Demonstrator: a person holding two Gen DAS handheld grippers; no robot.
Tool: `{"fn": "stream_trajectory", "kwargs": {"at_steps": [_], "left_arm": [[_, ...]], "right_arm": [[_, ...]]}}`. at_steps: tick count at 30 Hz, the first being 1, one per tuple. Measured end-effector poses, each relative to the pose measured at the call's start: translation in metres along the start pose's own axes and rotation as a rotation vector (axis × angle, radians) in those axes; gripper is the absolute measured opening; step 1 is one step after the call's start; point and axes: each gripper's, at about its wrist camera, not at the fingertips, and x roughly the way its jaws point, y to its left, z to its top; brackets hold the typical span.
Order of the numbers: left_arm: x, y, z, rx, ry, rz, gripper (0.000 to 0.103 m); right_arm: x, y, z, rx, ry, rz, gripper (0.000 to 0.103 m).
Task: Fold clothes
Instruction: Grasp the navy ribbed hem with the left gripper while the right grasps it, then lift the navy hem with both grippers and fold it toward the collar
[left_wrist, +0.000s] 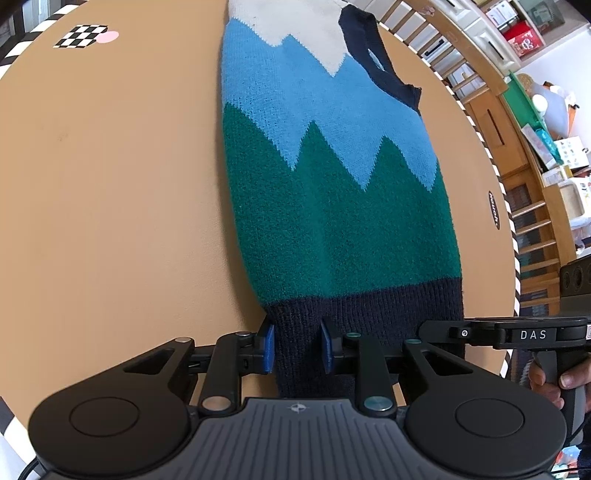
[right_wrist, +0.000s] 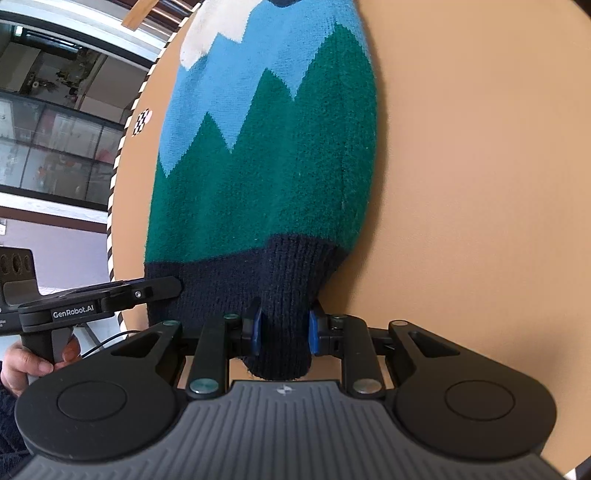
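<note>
I have the knitted sweater with the navy ribbed hem and zigzag bands of green, blue and cream (left_wrist: 332, 206) lying lengthwise on the round tan table with the striped rim (left_wrist: 110, 184), its hem at the near edge by me and its navy neckline toward the far edge. It is already narrow for a sweater, with straight long sides and no sleeve showing, so I judge the sides are turned in, though I cannot see the underside. My left gripper (left_wrist: 297, 349) sits at the left end of the hem, its blue pads partly apart with the navy rib between them; I cannot tell from here whether they actually pinch it. My right gripper (right_wrist: 283, 330) has its blue pads pressed into a bunched lump of the rib at the hem's other end, so it is holding the knit. I hold both corners of the hem because that keeps the edge level and stops the soft knit from sagging in the middle. This hold would suit carrying the hem toward the neckline, or equally just laying the sweater out straight; the view does not settle which.
</note>
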Motion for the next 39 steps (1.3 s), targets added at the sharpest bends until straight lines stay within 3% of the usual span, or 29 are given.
{"fn": "stream_trajectory", "kwargs": {"at_steps": [9,19,29,39], "left_arm": [[-0.005,0.004,-0.001,0.021,0.022,0.068,0.026],[-0.002,-0.020,-0.001,0.093,0.016,0.180,0.026],[-0.013,-0.013,-0.006,0.230,0.013,0.172,0.025],[-0.071,0.010,-0.022,0.313,0.035,0.076,0.023]], "right_arm": [[0.009,0.018,-0.008,0.005,0.015,-0.064,0.023],[0.011,0.036,-0.019,-0.034,0.012,-0.130,0.023],[0.004,0.060,-0.059,-0.009,-0.158,-0.184,0.022],[-0.009,0.102,-0.116,0.060,-0.176,-0.156,0.022]]}}
